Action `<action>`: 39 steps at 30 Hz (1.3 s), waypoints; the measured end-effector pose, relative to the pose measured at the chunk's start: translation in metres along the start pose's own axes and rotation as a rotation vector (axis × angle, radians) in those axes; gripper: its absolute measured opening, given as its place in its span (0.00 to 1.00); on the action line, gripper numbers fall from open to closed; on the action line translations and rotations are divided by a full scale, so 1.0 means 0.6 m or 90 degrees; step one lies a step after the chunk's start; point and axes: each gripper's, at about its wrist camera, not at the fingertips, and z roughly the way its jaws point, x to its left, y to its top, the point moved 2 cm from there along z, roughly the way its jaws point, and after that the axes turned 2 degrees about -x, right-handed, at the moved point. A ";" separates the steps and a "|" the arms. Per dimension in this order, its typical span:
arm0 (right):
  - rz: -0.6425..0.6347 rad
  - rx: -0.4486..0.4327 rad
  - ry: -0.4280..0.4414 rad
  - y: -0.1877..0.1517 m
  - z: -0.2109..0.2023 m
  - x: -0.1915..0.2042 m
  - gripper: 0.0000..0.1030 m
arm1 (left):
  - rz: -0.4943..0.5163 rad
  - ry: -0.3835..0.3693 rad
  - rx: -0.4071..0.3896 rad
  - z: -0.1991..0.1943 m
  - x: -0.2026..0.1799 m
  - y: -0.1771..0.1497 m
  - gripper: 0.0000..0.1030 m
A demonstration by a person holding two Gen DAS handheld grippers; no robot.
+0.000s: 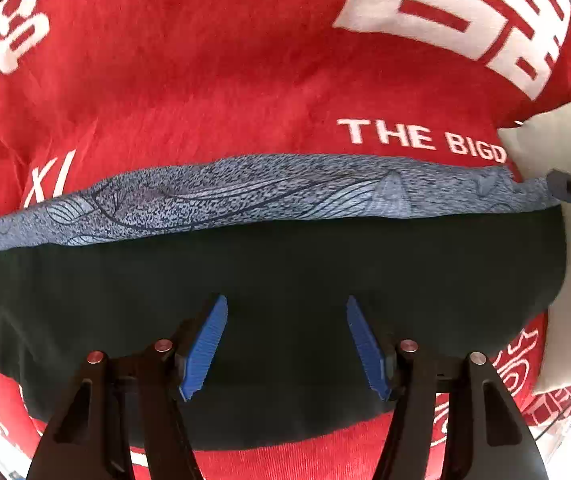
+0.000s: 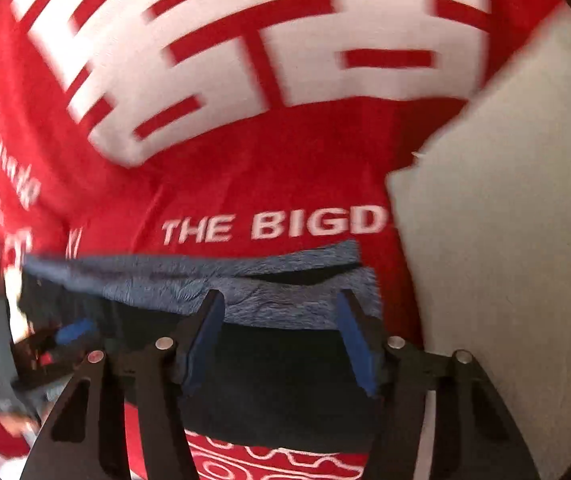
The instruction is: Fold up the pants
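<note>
The pants (image 1: 269, 272) are dark and lie flat on a red blanket (image 1: 205, 80), with a blue patterned band (image 1: 245, 196) along their far edge. My left gripper (image 1: 286, 304) points down over the dark cloth, open, with nothing pinched between its blue pads (image 1: 205, 344). In the right wrist view, which is blurred, my right gripper (image 2: 281, 298) stands open over the right end of the pants (image 2: 285, 380), its tips in front of the blue band (image 2: 145, 280), which shows two layers there. Whether either gripper touches the cloth cannot be told.
The red blanket (image 2: 245, 184) bears large white lettering. A beige cushion (image 1: 565, 140) (image 2: 505, 240) lies against the right end of the pants. At the left edge of the right wrist view, the left gripper's blue pad (image 2: 73, 330) shows.
</note>
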 end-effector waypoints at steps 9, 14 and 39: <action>-0.217 0.103 0.056 0.013 0.090 0.118 0.60 | -0.005 0.009 -0.009 0.019 -0.004 0.011 0.61; -0.314 0.168 0.074 -0.001 0.141 0.161 0.61 | -0.011 0.003 -0.009 0.019 0.013 -0.003 0.61; -0.014 0.033 -0.070 -0.006 0.103 0.004 0.28 | -0.094 0.105 -0.080 0.045 0.204 0.078 0.81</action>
